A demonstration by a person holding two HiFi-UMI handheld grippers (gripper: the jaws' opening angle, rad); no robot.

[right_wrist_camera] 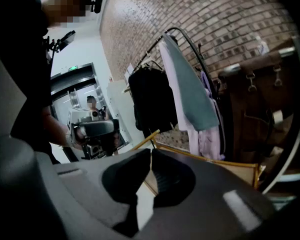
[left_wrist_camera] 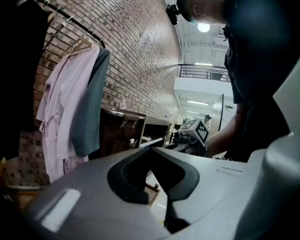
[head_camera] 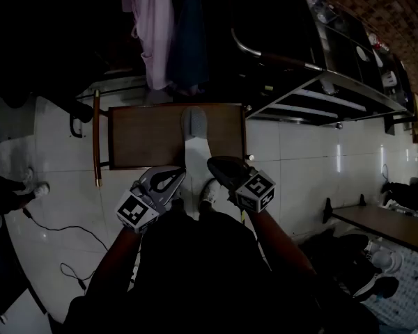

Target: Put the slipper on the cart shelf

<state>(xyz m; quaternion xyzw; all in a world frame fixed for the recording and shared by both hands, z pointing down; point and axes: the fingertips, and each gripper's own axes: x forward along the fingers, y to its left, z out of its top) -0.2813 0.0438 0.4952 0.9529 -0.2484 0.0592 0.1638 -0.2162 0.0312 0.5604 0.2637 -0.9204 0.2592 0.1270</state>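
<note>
A grey-and-white slipper (head_camera: 194,125) lies lengthwise on the brown cart shelf (head_camera: 139,134), toe away from me, its near end running off the front edge between my grippers. My left gripper (head_camera: 181,175) hangs just left of that near end. My right gripper (head_camera: 212,164) hangs just to its right. Neither touches the slipper. The left gripper (left_wrist_camera: 150,149) has its jaws together with nothing between them, and so has the right gripper (right_wrist_camera: 151,152). Each gripper view shows the other gripper across the gap. The slipper appears in neither gripper view.
A clothes rack behind the cart holds a pink robe (head_camera: 152,26) and dark garments. A dark cabinet (head_camera: 279,26) with metal rails stands at the right. A black cable (head_camera: 63,235) trails over the white tiled floor at the left. A low bench (head_camera: 383,225) stands at the right.
</note>
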